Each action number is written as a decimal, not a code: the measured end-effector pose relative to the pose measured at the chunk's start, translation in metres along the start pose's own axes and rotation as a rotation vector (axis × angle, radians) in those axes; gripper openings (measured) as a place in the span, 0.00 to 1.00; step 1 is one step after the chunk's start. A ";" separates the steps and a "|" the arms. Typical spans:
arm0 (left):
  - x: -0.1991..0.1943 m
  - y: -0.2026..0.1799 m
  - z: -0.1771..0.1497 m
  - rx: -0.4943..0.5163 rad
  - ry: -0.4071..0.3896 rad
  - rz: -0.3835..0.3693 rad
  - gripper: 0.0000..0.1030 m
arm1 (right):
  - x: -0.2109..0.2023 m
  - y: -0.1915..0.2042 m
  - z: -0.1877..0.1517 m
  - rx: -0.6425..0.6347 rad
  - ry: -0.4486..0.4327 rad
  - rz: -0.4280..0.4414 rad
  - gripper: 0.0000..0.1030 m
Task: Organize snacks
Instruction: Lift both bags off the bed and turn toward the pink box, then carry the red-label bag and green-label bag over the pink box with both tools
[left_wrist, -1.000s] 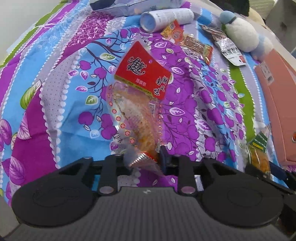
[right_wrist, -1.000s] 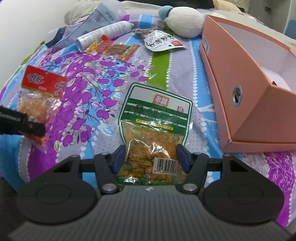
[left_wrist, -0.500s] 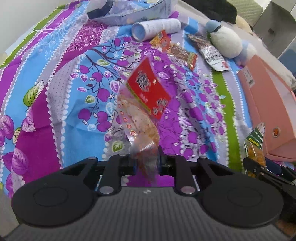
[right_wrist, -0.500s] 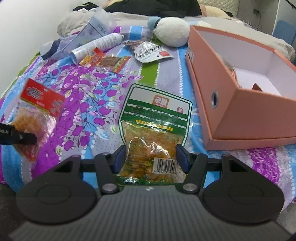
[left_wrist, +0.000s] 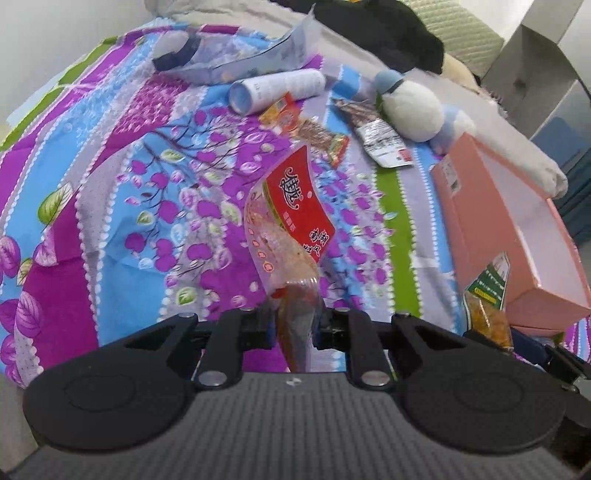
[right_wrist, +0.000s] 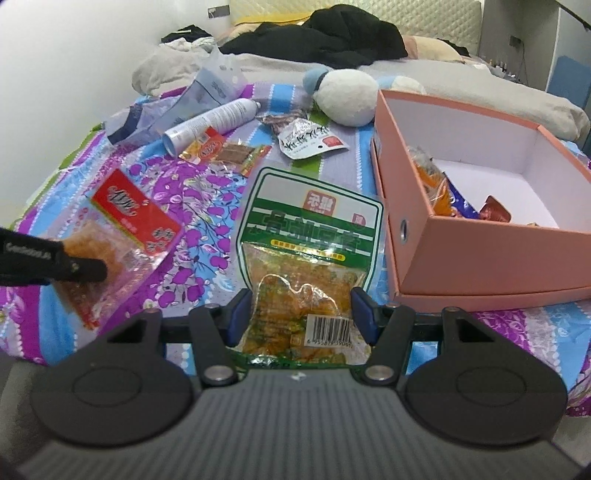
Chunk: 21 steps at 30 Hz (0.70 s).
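Observation:
My left gripper (left_wrist: 293, 326) is shut on the bottom end of a red-labelled clear snack packet (left_wrist: 295, 214) and holds it above the patterned bedspread; the packet also shows in the right wrist view (right_wrist: 125, 229). My right gripper (right_wrist: 301, 314) is shut on a green-and-white snack packet (right_wrist: 308, 243), held above the bed just left of the pink box (right_wrist: 480, 258). The box stands open with several snacks inside. In the left wrist view the green packet (left_wrist: 487, 295) hangs by the box's near corner (left_wrist: 491, 221).
More snack packets (right_wrist: 221, 149) (right_wrist: 310, 138) lie further back on the bedspread (right_wrist: 207, 206), with a white spray can (right_wrist: 210, 122), a plastic bag (right_wrist: 207, 92) and a white plush toy (right_wrist: 343, 98). Dark clothes lie behind.
Both grippers rose from the bedspread with their packets. The red packet lifted off the bed and now stands tilted. The inside of the pink box has come into view.

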<state>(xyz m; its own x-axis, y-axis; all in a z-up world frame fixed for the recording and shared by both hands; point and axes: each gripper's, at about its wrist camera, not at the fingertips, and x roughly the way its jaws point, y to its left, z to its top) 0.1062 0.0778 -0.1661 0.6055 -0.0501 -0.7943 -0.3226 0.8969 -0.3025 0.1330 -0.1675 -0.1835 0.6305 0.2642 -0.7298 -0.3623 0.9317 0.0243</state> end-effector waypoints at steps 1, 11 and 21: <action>-0.002 -0.003 0.001 0.005 -0.006 -0.005 0.19 | -0.004 -0.002 0.000 0.004 -0.004 0.001 0.58; -0.040 -0.039 0.013 0.067 -0.071 -0.053 0.18 | -0.048 -0.013 0.008 0.062 -0.071 -0.001 0.58; -0.077 -0.082 0.012 0.131 -0.120 -0.124 0.18 | -0.084 -0.020 0.016 0.081 -0.127 -0.001 0.58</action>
<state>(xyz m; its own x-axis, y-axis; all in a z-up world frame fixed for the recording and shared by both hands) 0.0951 0.0138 -0.0739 0.7197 -0.1182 -0.6842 -0.1477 0.9368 -0.3173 0.0982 -0.2040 -0.1112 0.7141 0.2882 -0.6379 -0.3083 0.9477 0.0830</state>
